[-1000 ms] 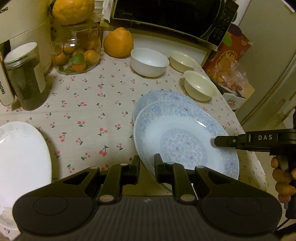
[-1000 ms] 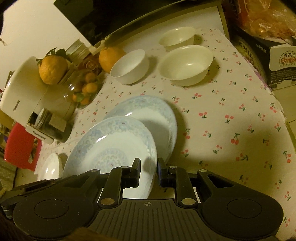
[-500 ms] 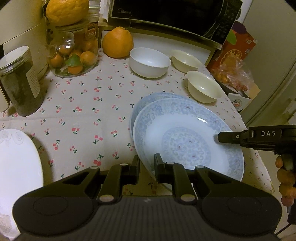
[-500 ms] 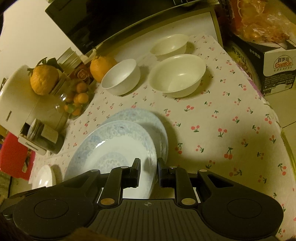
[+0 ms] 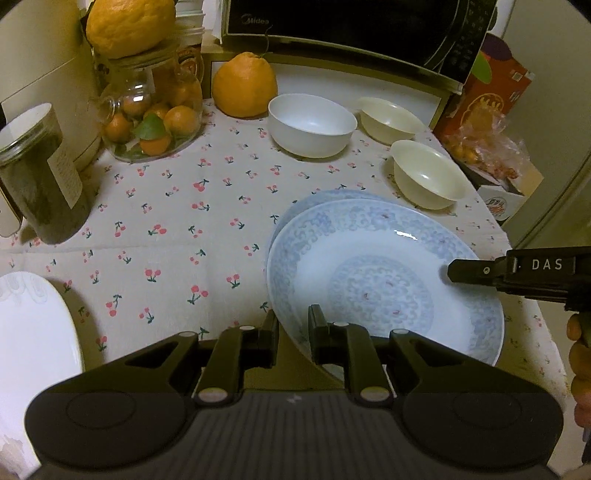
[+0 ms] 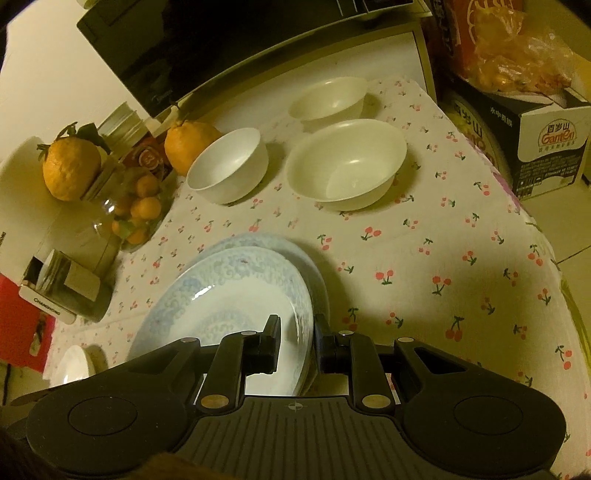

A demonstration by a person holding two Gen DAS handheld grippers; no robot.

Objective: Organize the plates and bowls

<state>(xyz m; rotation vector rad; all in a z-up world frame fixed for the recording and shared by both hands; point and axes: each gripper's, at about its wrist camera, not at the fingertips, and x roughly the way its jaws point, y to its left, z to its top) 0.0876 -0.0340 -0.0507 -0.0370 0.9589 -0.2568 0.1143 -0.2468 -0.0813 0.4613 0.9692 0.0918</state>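
A blue-patterned plate (image 5: pixel 384 280) (image 6: pixel 229 299) is held between both grippers, just above a second blue-patterned plate (image 5: pixel 321 201) (image 6: pixel 291 251) lying on the cherry-print tablecloth. My left gripper (image 5: pixel 293 325) is shut on its near-left rim. My right gripper (image 6: pixel 295 332) is shut on its right rim and shows in the left wrist view (image 5: pixel 454 271). A white bowl (image 5: pixel 310 123) (image 6: pixel 229 164) and two cream bowls (image 5: pixel 426 177) (image 6: pixel 347 162), (image 5: pixel 389 118) (image 6: pixel 328 98) stand behind. A white plate (image 5: pixel 33 328) (image 6: pixel 70 365) lies at the left.
A glass jar of small oranges (image 5: pixel 151 114), a dark jar (image 5: pixel 40 177), a large orange (image 5: pixel 243 85) and a microwave (image 5: pixel 354 29) line the back. Boxes and a bag of fruit (image 5: pixel 487 110) stand beyond the table's right edge (image 6: pixel 554 258).
The held plate and both grippers have shifted slightly forward and over the lower plate; more of the lower plate is covered now. Both grips stay shut.
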